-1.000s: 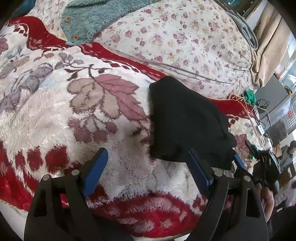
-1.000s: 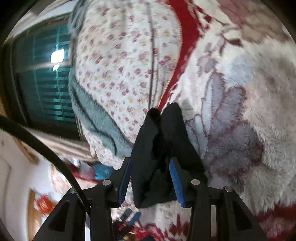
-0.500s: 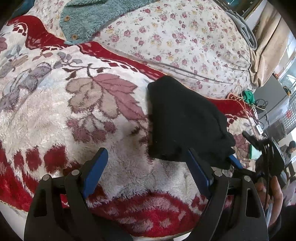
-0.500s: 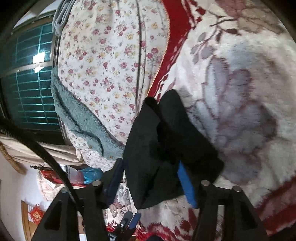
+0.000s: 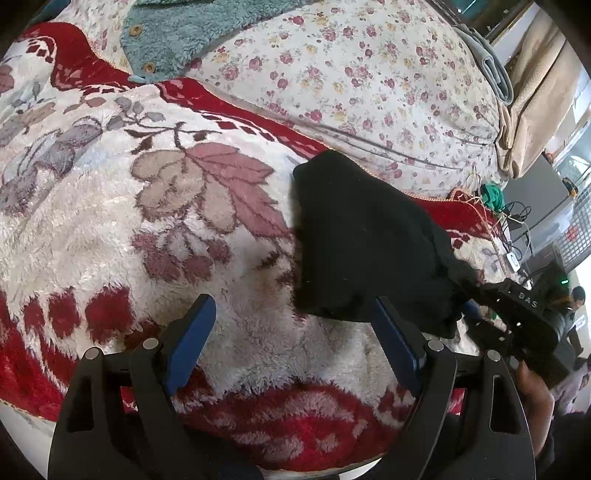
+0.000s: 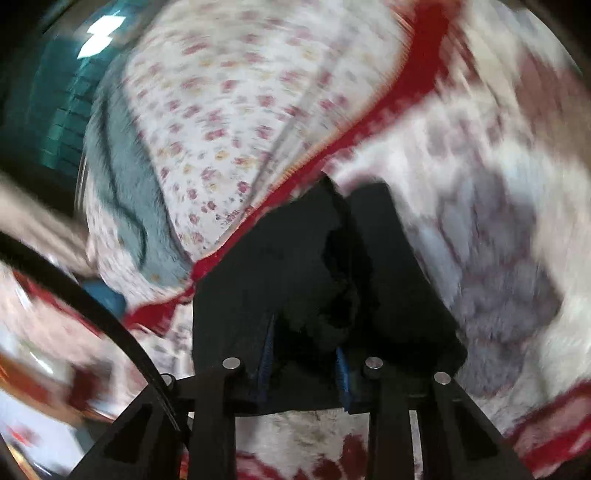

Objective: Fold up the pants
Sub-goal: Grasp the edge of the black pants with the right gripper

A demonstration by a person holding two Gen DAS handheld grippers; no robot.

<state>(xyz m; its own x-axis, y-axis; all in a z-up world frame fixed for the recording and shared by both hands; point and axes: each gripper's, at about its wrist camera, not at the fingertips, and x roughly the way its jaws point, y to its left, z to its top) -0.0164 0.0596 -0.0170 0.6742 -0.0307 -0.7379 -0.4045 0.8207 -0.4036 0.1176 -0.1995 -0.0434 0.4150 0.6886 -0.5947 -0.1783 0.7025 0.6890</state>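
Pants [image 5: 362, 240], black and folded into a compact bundle, lie on the plush floral blanket [image 5: 155, 229] just ahead of the left gripper [image 5: 291, 332] and toward its right finger. That gripper's blue-padded fingers [image 5: 190, 334] stand spread wide, holding nothing, with only bare blanket between them; the right pad's tip sits just beside the bundle's near edge. The right gripper [image 6: 304, 354] comes at the bundle from its other end, and its fingers are buried in the dark cloth. This view is badly blurred, but the jaws seem pinched on a fold of the pants. Beyond both grippers lies a flowered quilt [image 5: 369, 74] with a teal fleece garment [image 5: 184, 33] on it.
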